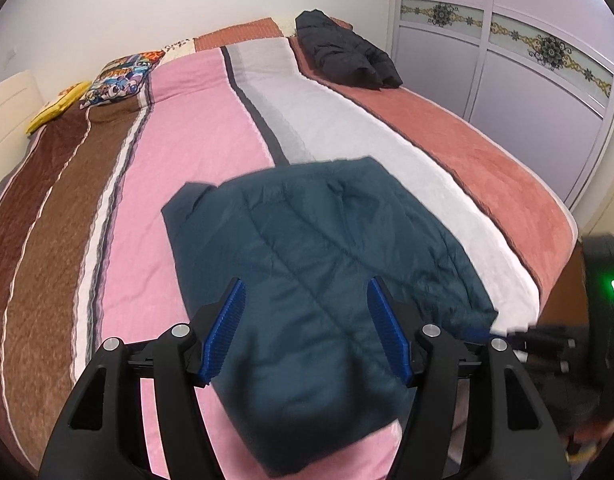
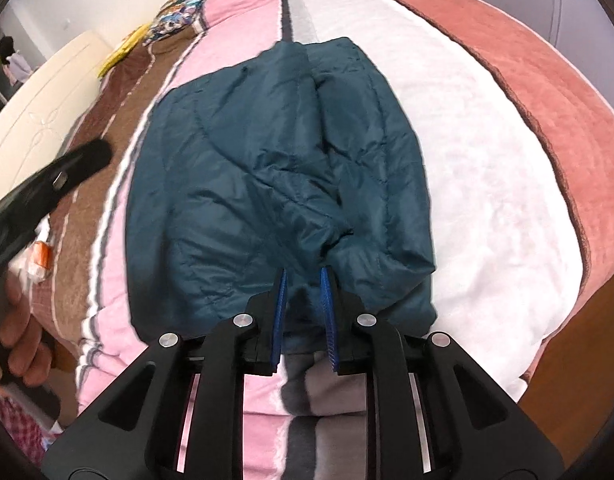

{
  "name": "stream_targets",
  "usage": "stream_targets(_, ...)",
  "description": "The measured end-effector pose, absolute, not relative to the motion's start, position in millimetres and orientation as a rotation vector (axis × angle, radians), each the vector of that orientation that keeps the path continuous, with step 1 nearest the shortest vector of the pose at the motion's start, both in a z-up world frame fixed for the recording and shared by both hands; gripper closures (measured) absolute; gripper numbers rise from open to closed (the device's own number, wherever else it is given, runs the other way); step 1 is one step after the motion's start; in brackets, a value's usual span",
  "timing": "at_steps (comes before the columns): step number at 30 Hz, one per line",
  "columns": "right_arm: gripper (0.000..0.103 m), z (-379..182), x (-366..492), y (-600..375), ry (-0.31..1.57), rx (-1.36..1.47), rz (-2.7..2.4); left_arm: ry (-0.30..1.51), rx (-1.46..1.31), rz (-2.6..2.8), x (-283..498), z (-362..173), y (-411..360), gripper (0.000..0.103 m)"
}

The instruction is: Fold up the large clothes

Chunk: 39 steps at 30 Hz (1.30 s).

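Observation:
A dark teal quilted jacket [image 1: 307, 264] lies folded on the striped bed, near its foot edge; it also shows in the right wrist view [image 2: 275, 168]. My left gripper [image 1: 305, 292] hovers over the jacket's near part with jaws wide open and nothing between them. My right gripper [image 2: 303, 276] is at the jacket's near hem, its blue pads [image 2: 327, 300] a narrow gap apart with a fold of teal fabric just ahead of the tips; whether the fabric is pinched is not clear. The left gripper also appears at the left edge of the right wrist view [image 2: 67, 172], held by a hand.
The bed cover [image 1: 211, 128] has brown, pink, grey, white and rust stripes. A black jacket [image 1: 347, 52] lies at the far right of the bed. Patterned pillows [image 1: 119, 76] and a cream headboard [image 2: 39, 112] are at the left. A lilac wardrobe [image 1: 527, 92] stands to the right.

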State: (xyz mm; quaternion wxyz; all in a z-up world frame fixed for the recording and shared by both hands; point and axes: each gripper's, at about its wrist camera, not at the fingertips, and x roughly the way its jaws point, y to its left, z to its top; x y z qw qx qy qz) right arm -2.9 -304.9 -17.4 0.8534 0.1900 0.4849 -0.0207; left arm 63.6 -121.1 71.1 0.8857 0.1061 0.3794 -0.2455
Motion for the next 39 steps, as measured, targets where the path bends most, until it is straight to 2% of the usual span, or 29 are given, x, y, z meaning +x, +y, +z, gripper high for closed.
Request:
stream_targets(10, 0.086, -65, 4, -325, 1.093, 0.476, -0.078, 0.940, 0.058, -0.506, 38, 37, -53, 0.040)
stream_targets(22, 0.087, -73, 7, -324, 1.100, 0.462, -0.091, 1.099, 0.049, -0.459, 37, -32, -45, 0.040)
stream_targets(28, 0.085, -62, 4, -321, 1.095, 0.468, -0.088, 1.094, 0.010, -0.502, 31, -25, -39, 0.040)
stream_targets(30, 0.080, -55, 0, -325, 1.079, 0.500, -0.064, 1.095, -0.018, -0.519, 31, -21, -36, 0.034)
stream_targets(32, 0.076, -48, -5, -331, 1.063, 0.531, -0.040, 1.089, -0.053, -0.535, 33, -17, -30, 0.033)
stream_targets(34, 0.062, -35, -12, -342, 1.022, 0.571, -0.010, 1.072, -0.083, -0.545, 36, -11, -24, 0.029)
stream_targets(35, 0.050, -28, -14, -349, 1.002, 0.577, -0.011, 1.064, -0.097, -0.548, 38, -8, -23, 0.027)
stream_targets(37, 0.040, -16, -18, -361, 0.960, 0.573, -0.034, 1.046, -0.130, -0.552, 45, -4, -17, 0.025)
stream_targets(39, 0.035, -8, -19, -375, 0.923, 0.600, -0.031, 1.042, -0.161, -0.551, 57, -1, -12, 0.023)
